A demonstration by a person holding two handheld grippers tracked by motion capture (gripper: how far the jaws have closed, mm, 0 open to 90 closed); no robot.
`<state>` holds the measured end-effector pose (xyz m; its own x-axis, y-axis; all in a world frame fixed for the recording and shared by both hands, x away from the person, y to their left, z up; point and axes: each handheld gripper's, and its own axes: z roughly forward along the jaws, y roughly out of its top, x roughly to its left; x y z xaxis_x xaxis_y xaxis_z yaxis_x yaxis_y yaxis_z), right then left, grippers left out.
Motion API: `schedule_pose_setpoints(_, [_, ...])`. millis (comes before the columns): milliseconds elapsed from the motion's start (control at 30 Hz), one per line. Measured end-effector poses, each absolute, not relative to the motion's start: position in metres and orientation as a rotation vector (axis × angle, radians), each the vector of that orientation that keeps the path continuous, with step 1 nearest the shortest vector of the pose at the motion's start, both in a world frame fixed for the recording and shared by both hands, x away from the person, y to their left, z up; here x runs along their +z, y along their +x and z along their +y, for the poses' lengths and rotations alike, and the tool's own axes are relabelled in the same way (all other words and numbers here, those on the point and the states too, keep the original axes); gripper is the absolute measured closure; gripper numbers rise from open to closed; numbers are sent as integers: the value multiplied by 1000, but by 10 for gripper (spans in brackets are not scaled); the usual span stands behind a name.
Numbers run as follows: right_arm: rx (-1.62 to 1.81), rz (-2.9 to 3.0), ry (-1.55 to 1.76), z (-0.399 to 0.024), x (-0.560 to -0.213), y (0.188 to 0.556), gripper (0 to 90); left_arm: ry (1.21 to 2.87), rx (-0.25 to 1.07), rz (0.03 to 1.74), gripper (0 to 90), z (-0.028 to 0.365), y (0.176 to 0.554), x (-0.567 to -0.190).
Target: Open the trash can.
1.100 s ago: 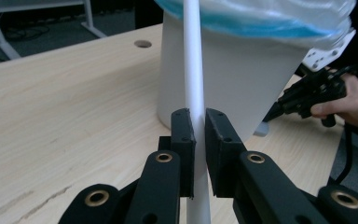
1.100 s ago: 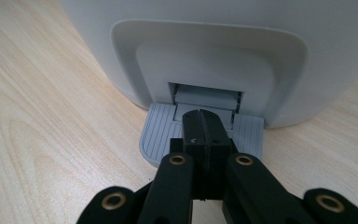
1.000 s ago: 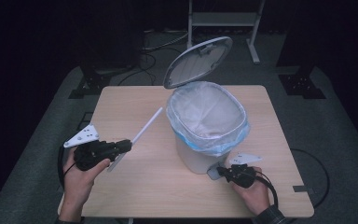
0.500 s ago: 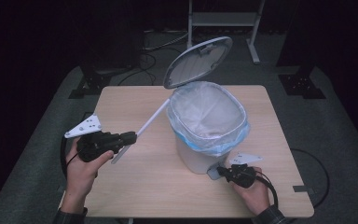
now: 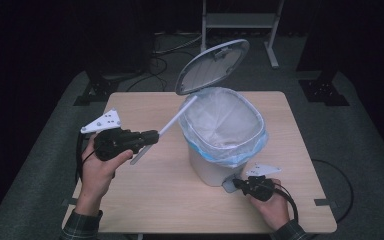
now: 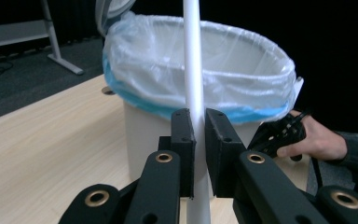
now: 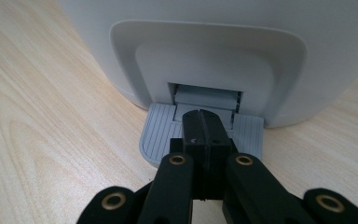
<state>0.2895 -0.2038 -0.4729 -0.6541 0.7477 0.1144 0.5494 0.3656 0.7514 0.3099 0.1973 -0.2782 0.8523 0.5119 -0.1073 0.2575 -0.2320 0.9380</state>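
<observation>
Left claw (image 5: pixel 150 136): clamped on a white rod (image 5: pixel 172 123), at 9 o'clock on the table (image 5: pixel 145 200).
White rod: slants up toward 1 o'clock, tip at the bin's rim.
Bin (image 5: pixel 225 135): table centre, bag-lined, lid (image 5: pixel 211 65) raised.
Right claw (image 7: pixel 206 135): jaws closed together, pressing the grey pedal (image 7: pixel 161 135) at 6 o'clock of the bin.

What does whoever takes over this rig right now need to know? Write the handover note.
Left gripper: jaws shut on the white stick, held above the table with its far end at the bin's rim.
Right gripper: jaws shut, empty, pressing on the grey pedal at the bin's foot.
Pedal bin: stands mid-table, lined with a bag, lid up.
Done: stick picked up, lid opened.
Left: likely move the stick over the opening, let it drop in, then ease off the pedal.
</observation>
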Motion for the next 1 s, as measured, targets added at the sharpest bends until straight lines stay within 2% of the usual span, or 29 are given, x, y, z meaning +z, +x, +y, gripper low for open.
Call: schedule_pose_setpoints(1000, [1167,2382,1157,-204,-473,290,900,1831,223,472,817,133,343,-246])
